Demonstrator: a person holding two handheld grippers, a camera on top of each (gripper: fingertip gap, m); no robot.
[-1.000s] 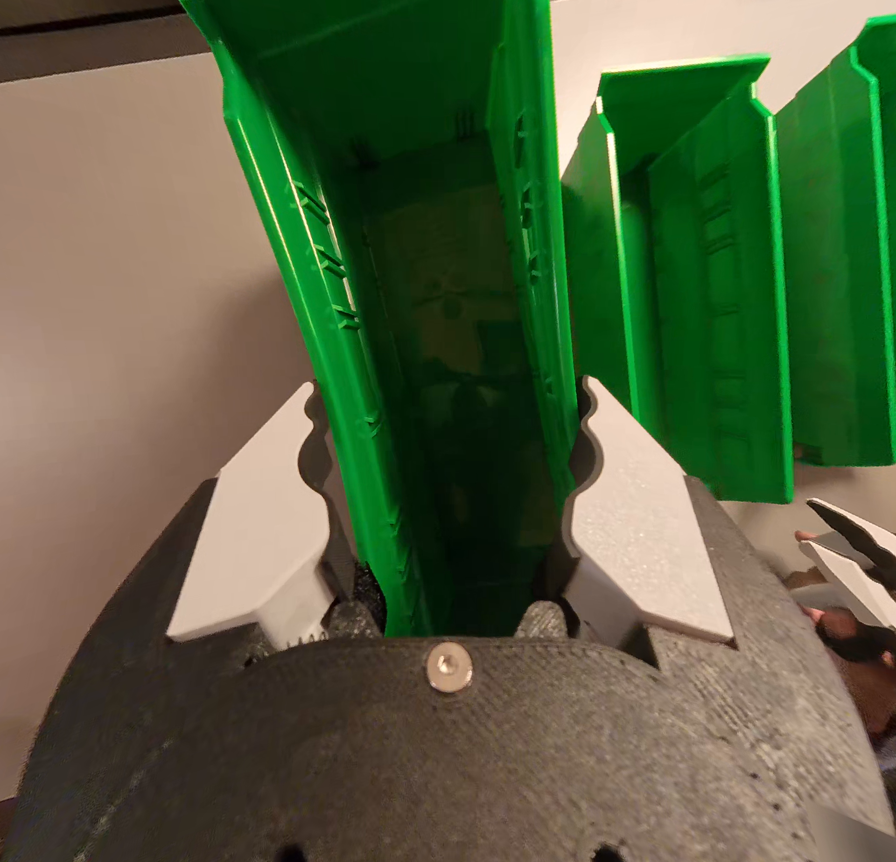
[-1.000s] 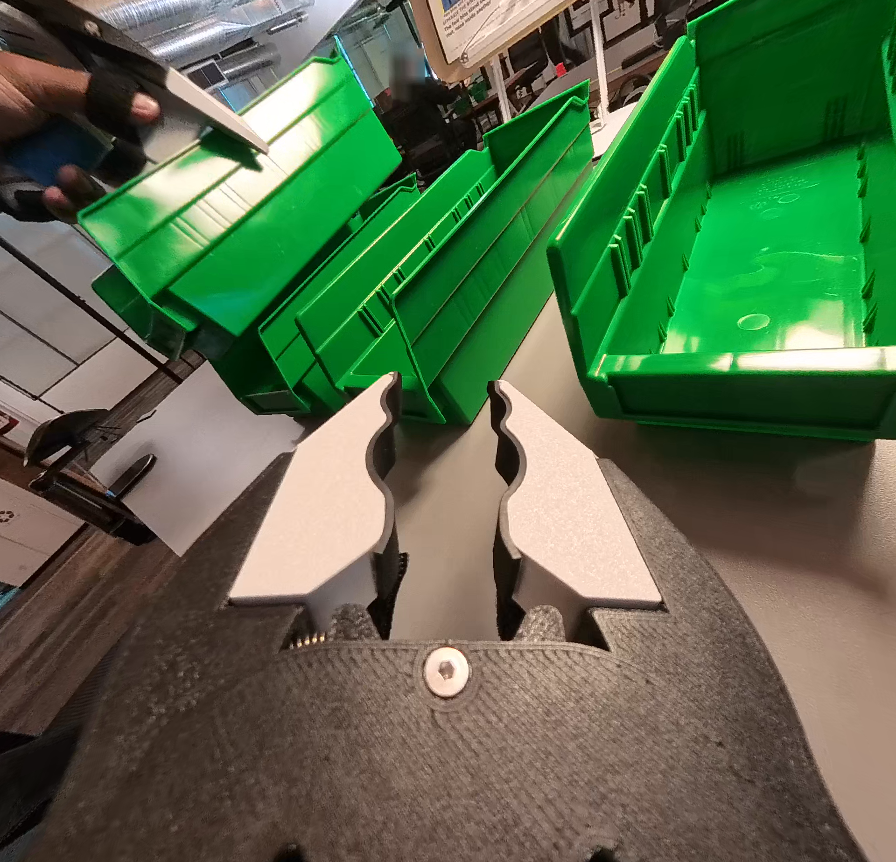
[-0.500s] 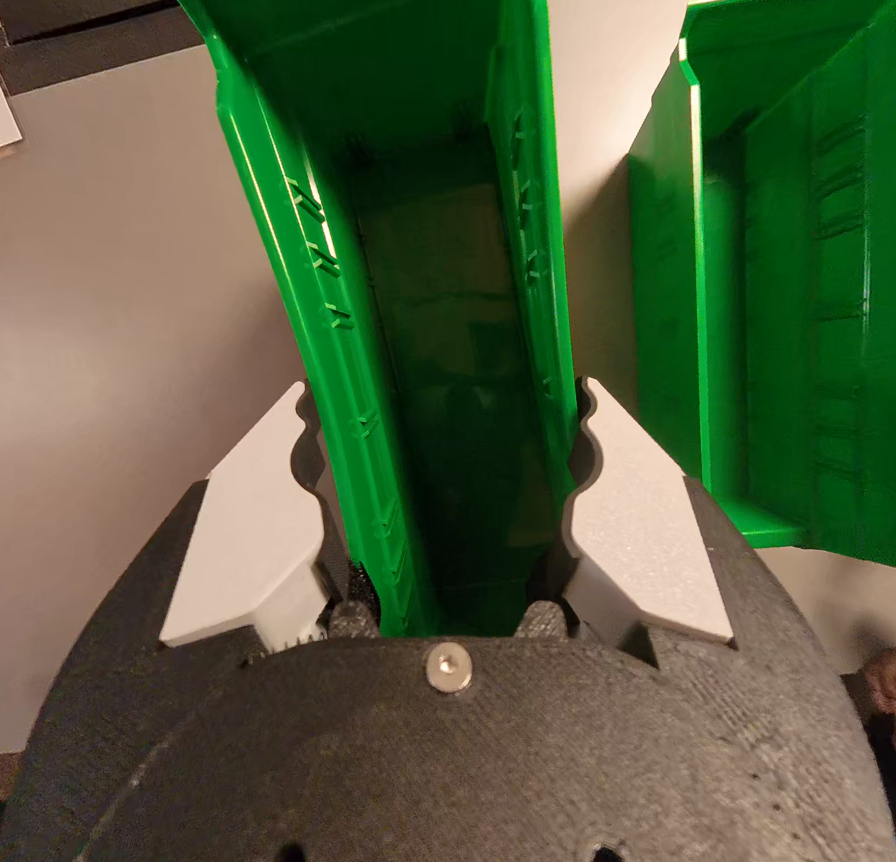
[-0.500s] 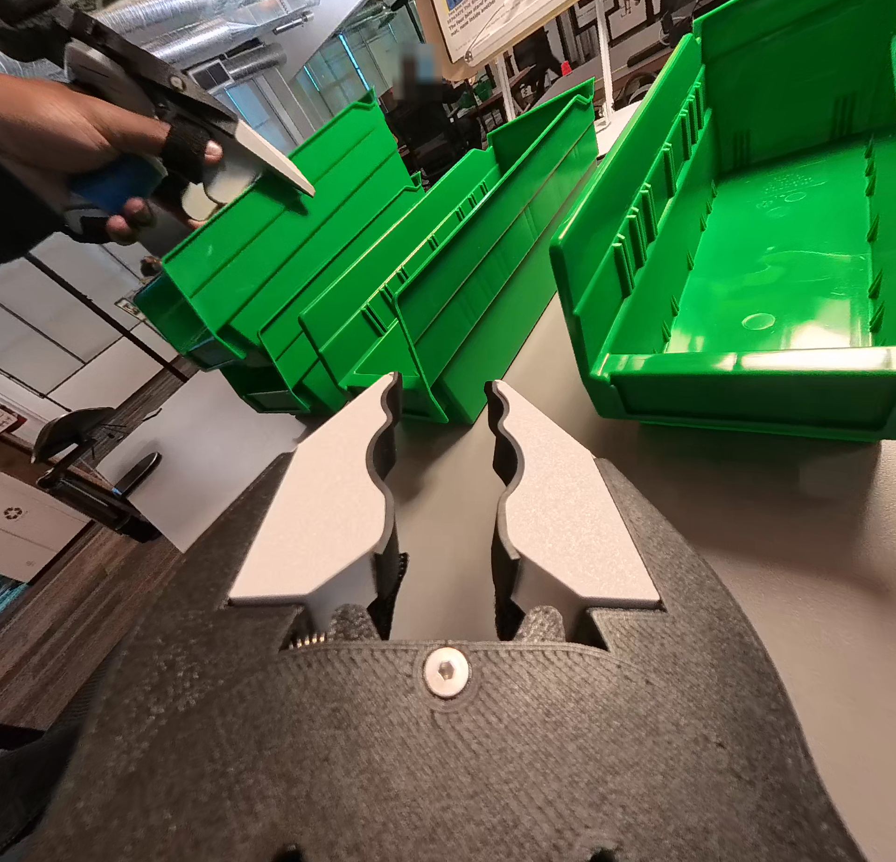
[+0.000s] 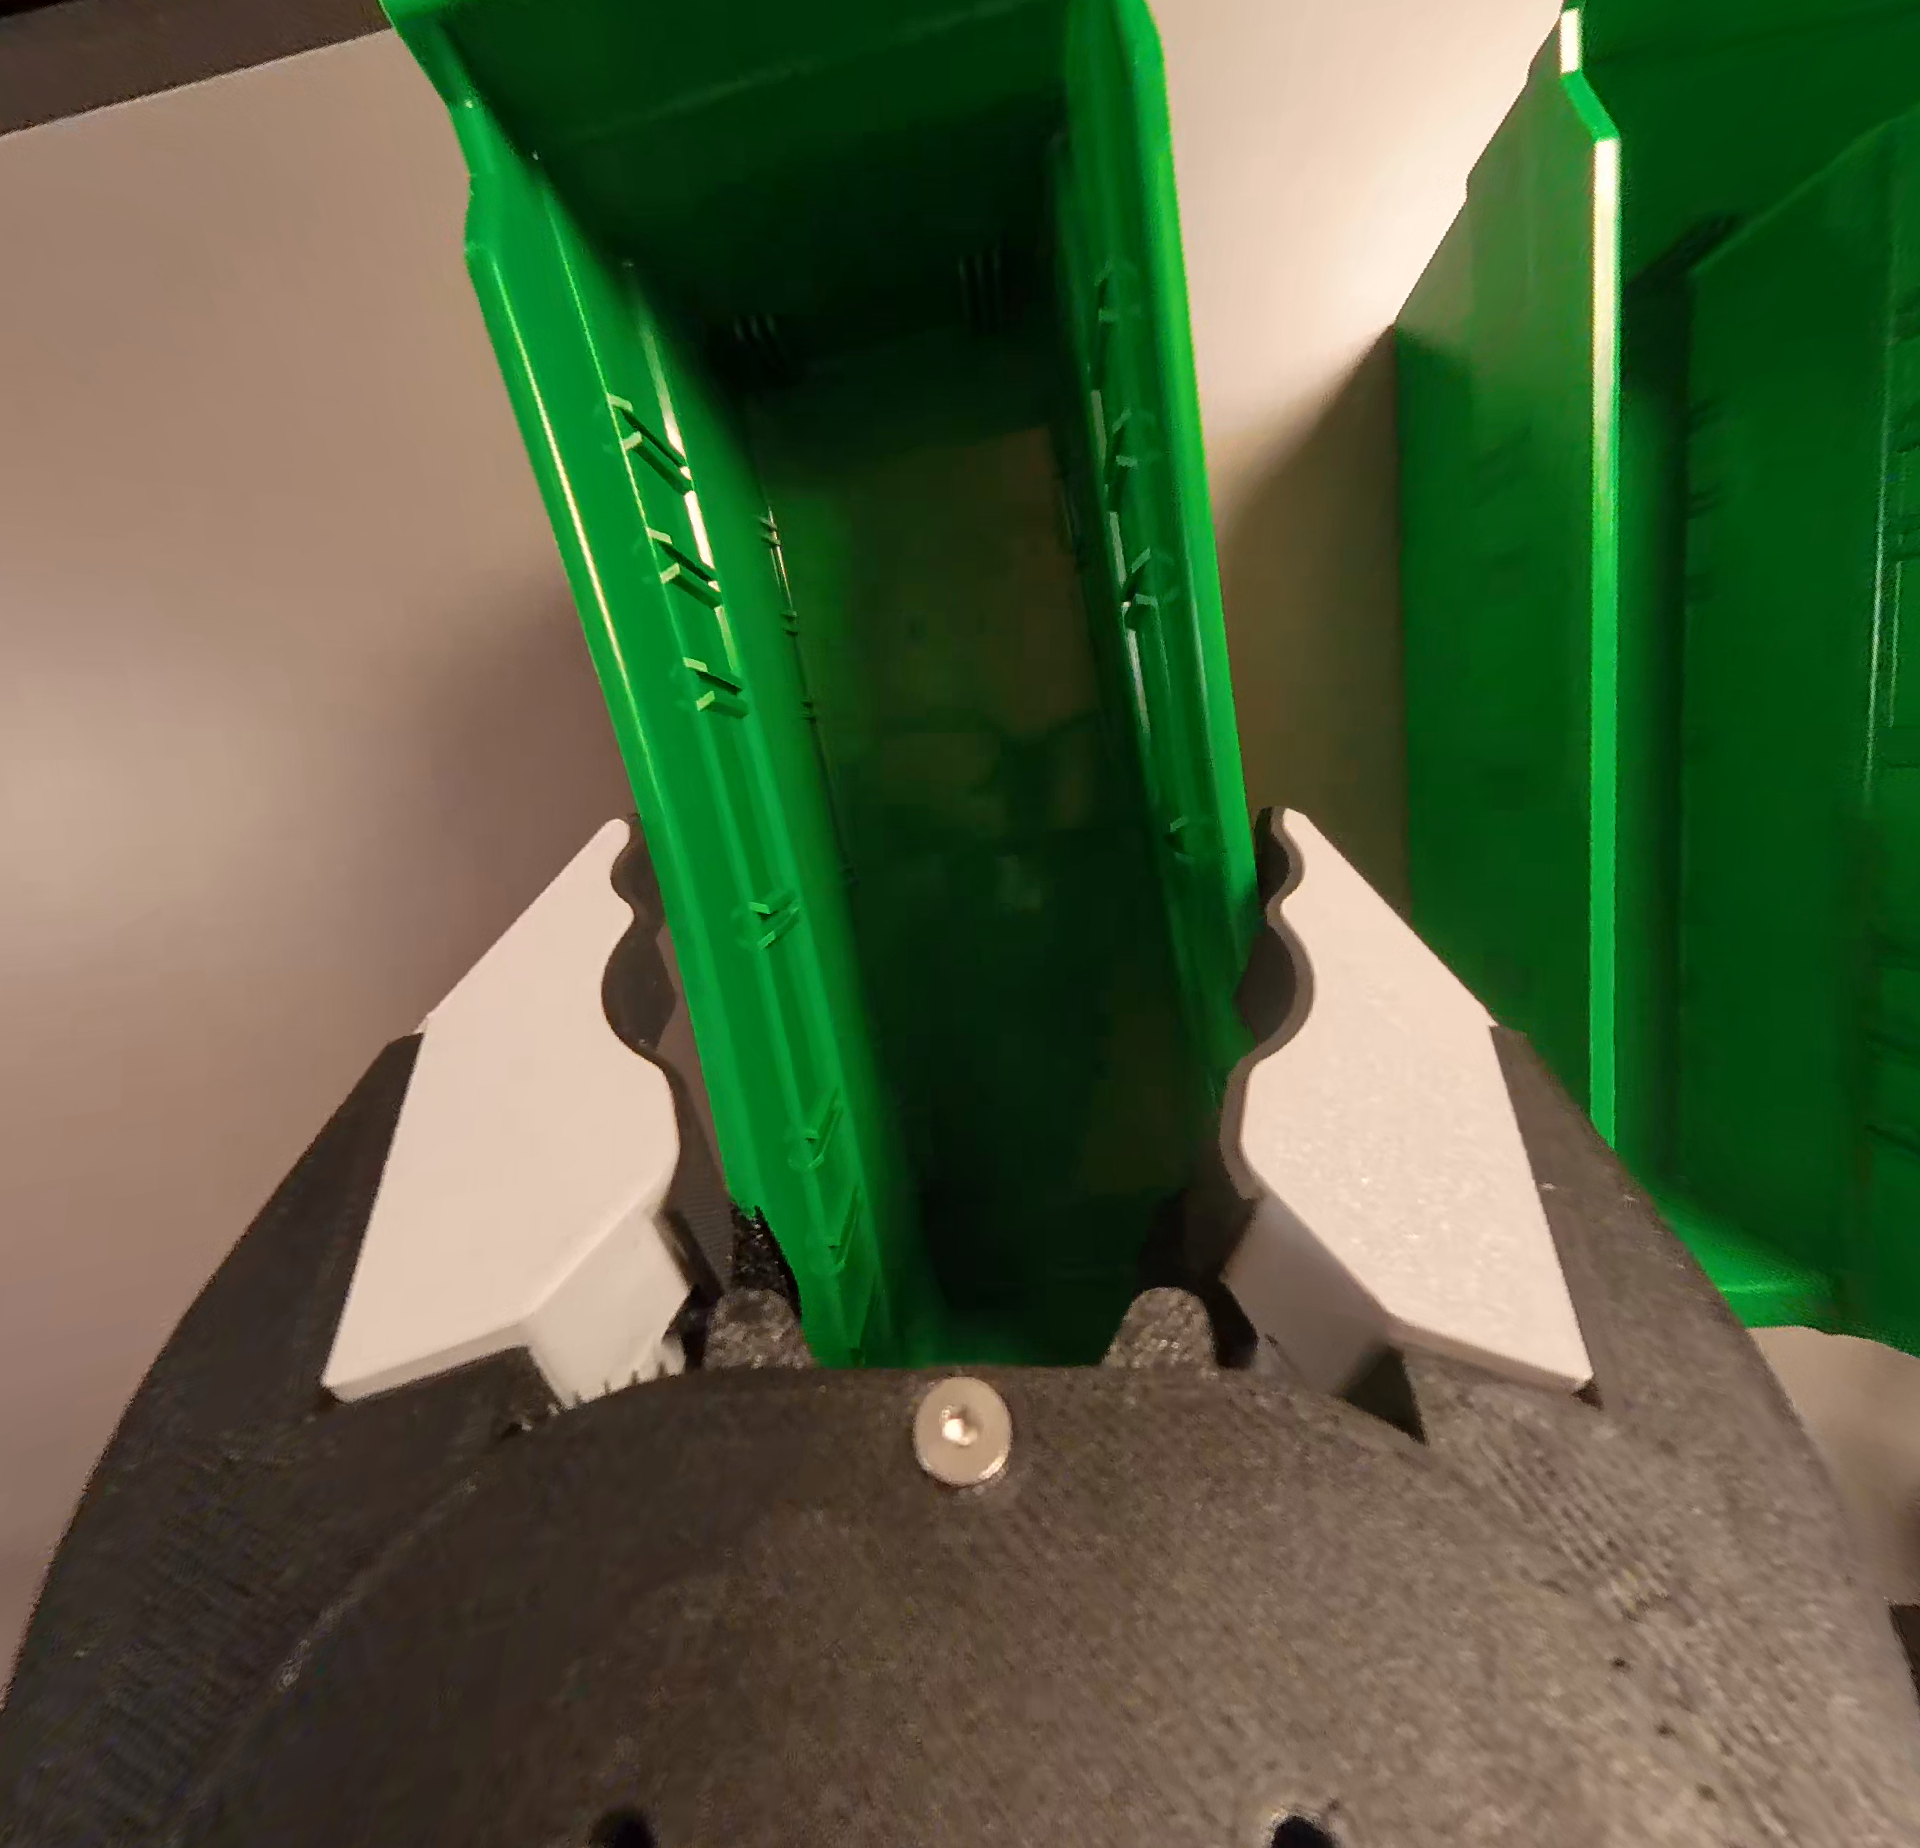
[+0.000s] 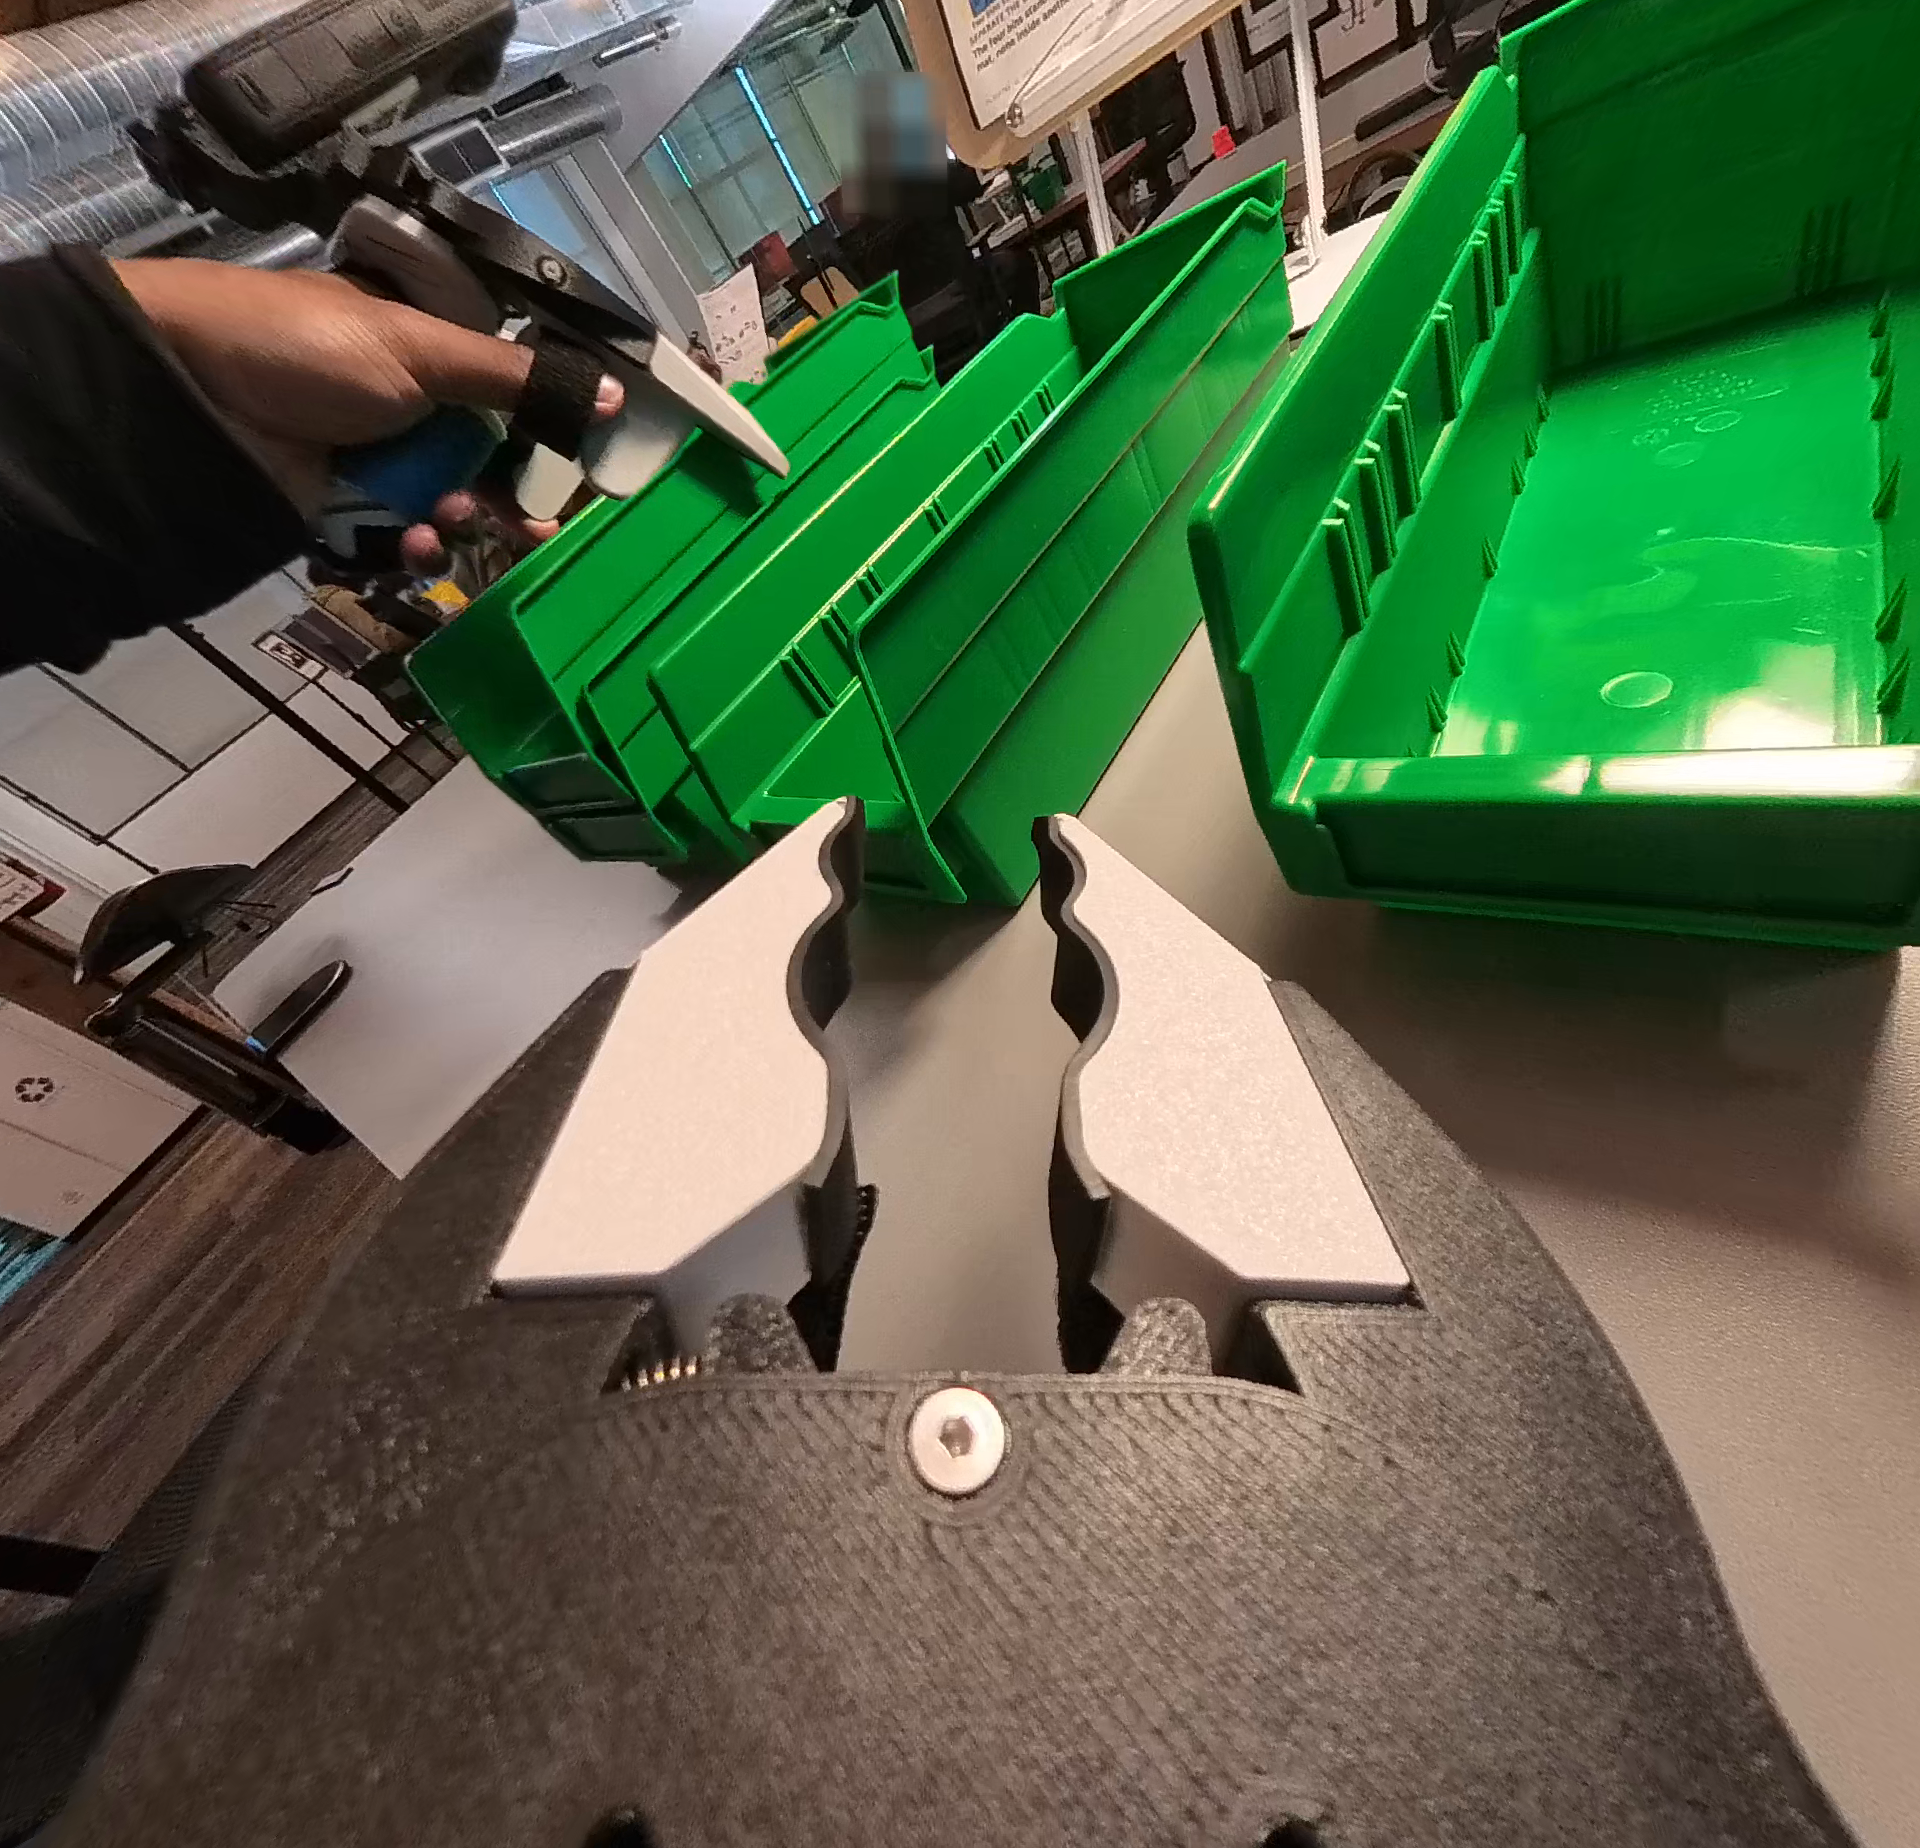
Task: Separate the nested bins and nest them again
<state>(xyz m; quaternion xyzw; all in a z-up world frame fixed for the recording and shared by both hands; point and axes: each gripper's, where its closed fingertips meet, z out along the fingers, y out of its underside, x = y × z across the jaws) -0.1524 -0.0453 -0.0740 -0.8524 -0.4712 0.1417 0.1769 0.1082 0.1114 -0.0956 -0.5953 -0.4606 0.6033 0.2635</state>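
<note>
Held bin: the narrow green bin (image 5: 935, 655) lies at the left edge of the grey table (image 6: 1455, 1071), outermost in a row of narrow bins (image 6: 987, 572) and close against its neighbour.
Long axis: it runs straight away from the left gripper (image 5: 951, 832), parallel to the neighbouring bin (image 5: 1714, 655). Its open inside faces that gripper's camera.
Left fingers: spread wide across the bin's near end. The right pad lies against the wall and the left pad looks just clear, so I judge the bin released rather than clamped.
Right fingers: the right gripper (image 6: 945, 822) hovers over bare table with its jaws part open and nothing between them.
Wide bin: a broader green bin (image 6: 1610, 603) sits apart towards the right edge.
Step in hand: probably setting this bin down apart from the others.
Doing it well: draw the left gripper back along the long axis so neither pad drags the wall. Check the bin sits flat before letting go.
</note>
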